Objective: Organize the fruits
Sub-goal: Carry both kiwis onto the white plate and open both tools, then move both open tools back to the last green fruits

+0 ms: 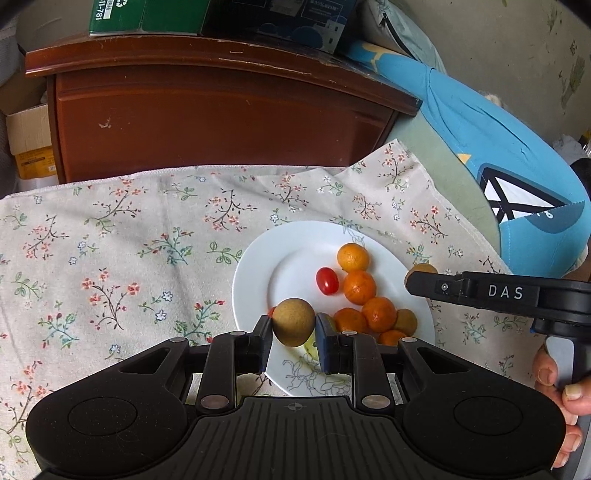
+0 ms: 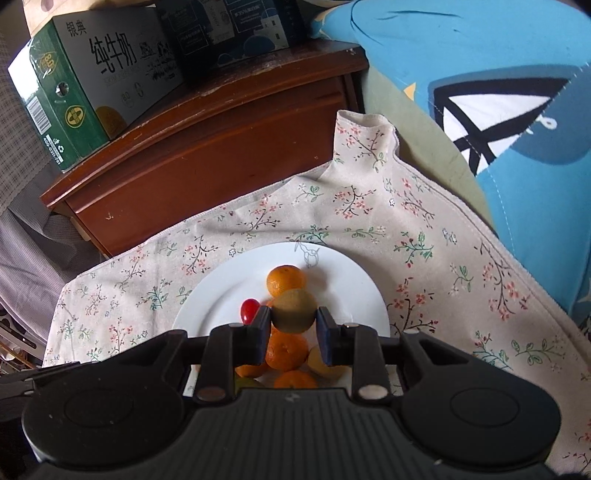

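A white plate [image 1: 258, 273] lies on a flowered cloth and holds several small oranges [image 1: 359, 286], a red cherry tomato [image 1: 327, 280] and a brown round fruit [image 1: 405, 322]. My left gripper [image 1: 293, 332] is shut on a brown round fruit [image 1: 293, 322] above the plate's near rim. My right gripper [image 2: 293, 328] is shut on a greenish-brown round fruit [image 2: 294, 310] above the plate [image 2: 354, 288], over the oranges [image 2: 286, 281] and the tomato [image 2: 249, 310]. The right gripper also shows in the left wrist view [image 1: 415, 280], at the plate's right edge.
A dark wooden cabinet [image 1: 207, 118] stands behind the cloth, with a green carton [image 2: 88, 85] and a dark blue box [image 2: 236, 33] on top. A blue cushion [image 1: 517, 184] lies at the right. A cardboard box [image 1: 31, 140] sits at far left.
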